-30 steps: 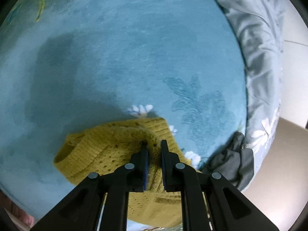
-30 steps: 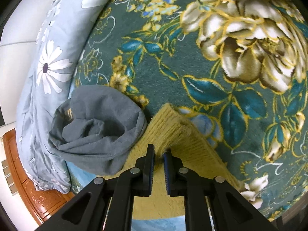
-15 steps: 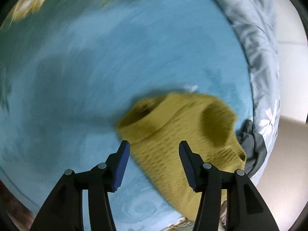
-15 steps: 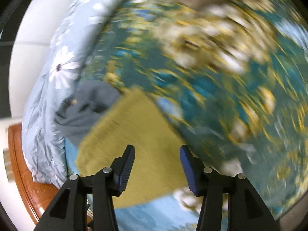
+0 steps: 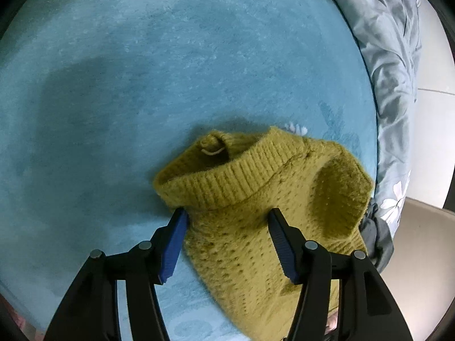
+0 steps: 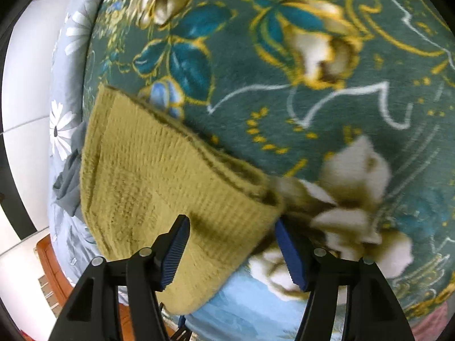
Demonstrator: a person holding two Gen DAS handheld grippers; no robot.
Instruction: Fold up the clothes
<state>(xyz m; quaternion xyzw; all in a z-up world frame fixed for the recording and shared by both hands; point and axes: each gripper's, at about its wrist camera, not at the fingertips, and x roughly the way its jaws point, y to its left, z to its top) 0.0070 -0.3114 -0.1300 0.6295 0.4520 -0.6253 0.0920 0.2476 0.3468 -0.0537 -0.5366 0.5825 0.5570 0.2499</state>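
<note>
Blanket (image 5: 170, 71) under folded mustard sweater (image 5: 256, 199)

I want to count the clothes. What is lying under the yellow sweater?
The sweater rests on the blanket. A grey garment shows at its far edge; how far it goes underneath is hidden.

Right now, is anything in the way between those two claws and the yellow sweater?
Nothing visible. The left hand-held gripper is open right over the yellow sweater below its collar, and the right hand-held gripper is open over its folded edge. The gray garment lies off to the side.
</note>
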